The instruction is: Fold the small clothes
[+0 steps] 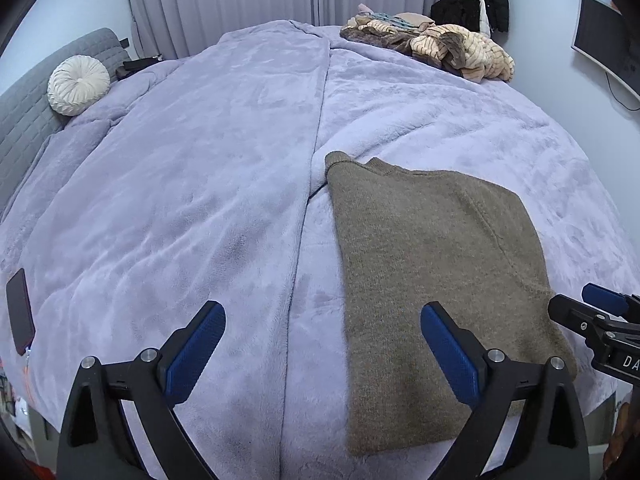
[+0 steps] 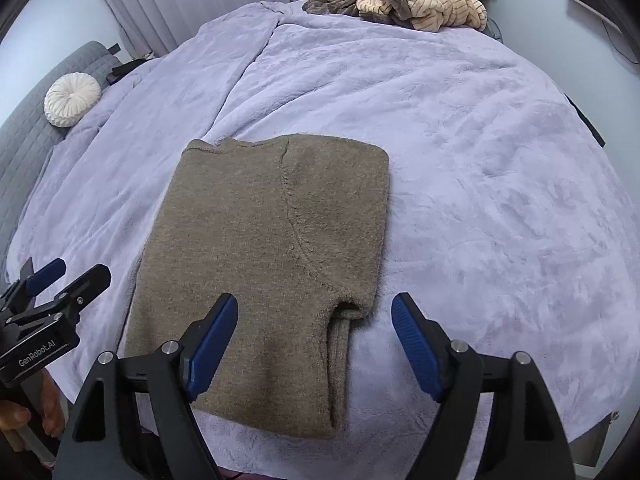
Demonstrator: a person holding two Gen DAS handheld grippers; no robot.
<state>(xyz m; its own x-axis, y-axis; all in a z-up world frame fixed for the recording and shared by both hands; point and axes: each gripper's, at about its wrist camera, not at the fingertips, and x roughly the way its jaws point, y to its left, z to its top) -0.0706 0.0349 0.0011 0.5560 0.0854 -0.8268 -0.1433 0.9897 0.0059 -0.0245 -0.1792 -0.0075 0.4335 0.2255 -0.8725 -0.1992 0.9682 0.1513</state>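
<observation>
A brown knit sweater (image 1: 432, 264) (image 2: 264, 248) lies folded into a flat rectangle on the lavender blanket (image 1: 180, 200) (image 2: 480, 160), near the bed's front edge. My left gripper (image 1: 323, 310) is open above the sweater's left edge, with one blue pad (image 1: 448, 352) over the knit and the other over the blanket. It holds nothing. My right gripper (image 2: 315, 300) is also open and empty, hovering over the sweater's near right corner, where a folded sleeve end shows. Each gripper appears at the edge of the other's view: the right gripper (image 1: 592, 304) and the left gripper (image 2: 60, 276).
A heap of beige striped and brown clothes (image 1: 440, 44) (image 2: 400, 4) lies at the bed's far end. A round white cushion (image 1: 78, 84) (image 2: 72, 98) rests by the grey headboard (image 1: 24, 128). A dark phone (image 1: 20, 312) lies at the left edge. A monitor (image 1: 608, 44) hangs on the right.
</observation>
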